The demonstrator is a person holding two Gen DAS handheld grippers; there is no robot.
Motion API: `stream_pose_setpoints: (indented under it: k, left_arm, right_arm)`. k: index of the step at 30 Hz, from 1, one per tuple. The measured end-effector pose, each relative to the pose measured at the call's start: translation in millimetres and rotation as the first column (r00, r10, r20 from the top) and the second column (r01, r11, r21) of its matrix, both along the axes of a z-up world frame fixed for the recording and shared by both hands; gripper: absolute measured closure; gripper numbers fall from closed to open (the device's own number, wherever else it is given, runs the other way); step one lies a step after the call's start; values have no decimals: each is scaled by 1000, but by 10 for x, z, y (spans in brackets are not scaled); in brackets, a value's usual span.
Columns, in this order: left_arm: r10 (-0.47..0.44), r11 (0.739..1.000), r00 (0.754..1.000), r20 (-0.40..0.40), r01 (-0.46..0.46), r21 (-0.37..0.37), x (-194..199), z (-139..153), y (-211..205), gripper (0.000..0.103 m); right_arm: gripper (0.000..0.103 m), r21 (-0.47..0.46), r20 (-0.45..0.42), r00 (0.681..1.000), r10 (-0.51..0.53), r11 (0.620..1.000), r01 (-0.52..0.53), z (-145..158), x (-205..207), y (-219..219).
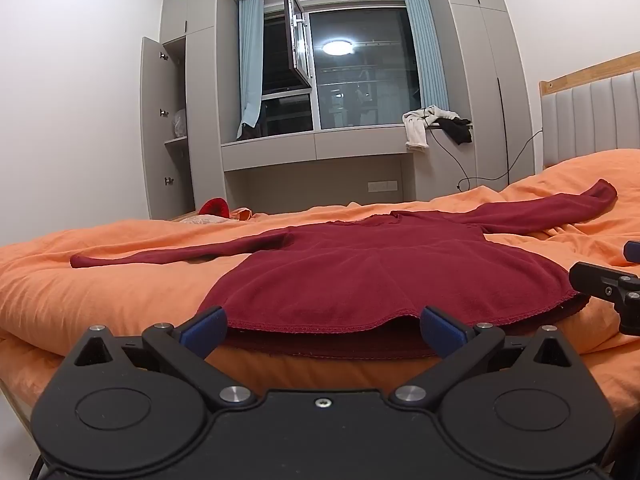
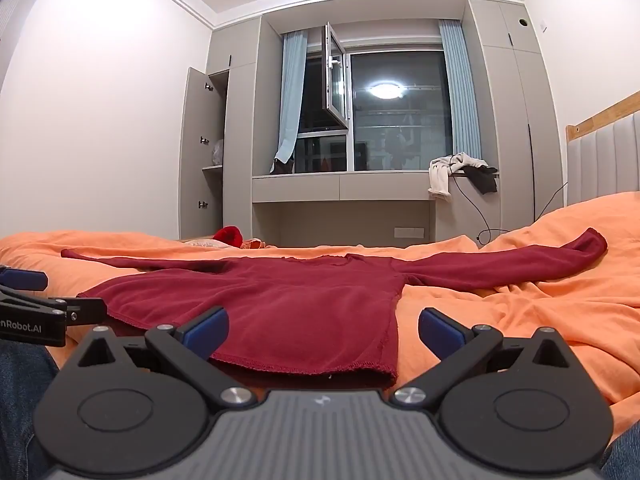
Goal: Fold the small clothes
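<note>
A dark red long-sleeved top [image 1: 360,272] lies flat on the orange bedcover, hem toward me, both sleeves spread out sideways; it also shows in the right wrist view [image 2: 280,300]. My left gripper [image 1: 322,330] is open and empty, its blue pads at either side of the left part of the hem. My right gripper [image 2: 323,330] is open and empty at the hem's right corner. The right gripper's finger [image 1: 600,284] shows at the right edge of the left view; the left gripper [image 2: 36,312] shows at the left edge of the right view.
The orange bedcover [image 1: 100,288] is wrinkled at the right [image 2: 540,312]. A red item [image 2: 228,236] and small clothes lie at the bed's far edge. Beyond stand a window desk with draped clothes [image 1: 424,124], an open wardrobe door [image 1: 154,120] and a padded headboard [image 1: 592,116].
</note>
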State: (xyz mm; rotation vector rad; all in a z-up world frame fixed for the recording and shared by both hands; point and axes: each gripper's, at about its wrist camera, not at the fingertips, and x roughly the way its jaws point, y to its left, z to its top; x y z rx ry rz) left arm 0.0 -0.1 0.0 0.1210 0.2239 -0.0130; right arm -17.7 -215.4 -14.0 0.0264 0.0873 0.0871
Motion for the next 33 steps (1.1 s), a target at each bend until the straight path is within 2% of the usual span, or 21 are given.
stream_pose_setpoints:
  k: [33]
  left_arm:
    - [0, 1000, 1000, 0, 0, 0, -8, 0, -4, 0]
  right_arm:
    - [0, 0, -4, 1000, -1, 1000, 1, -9, -10, 3]
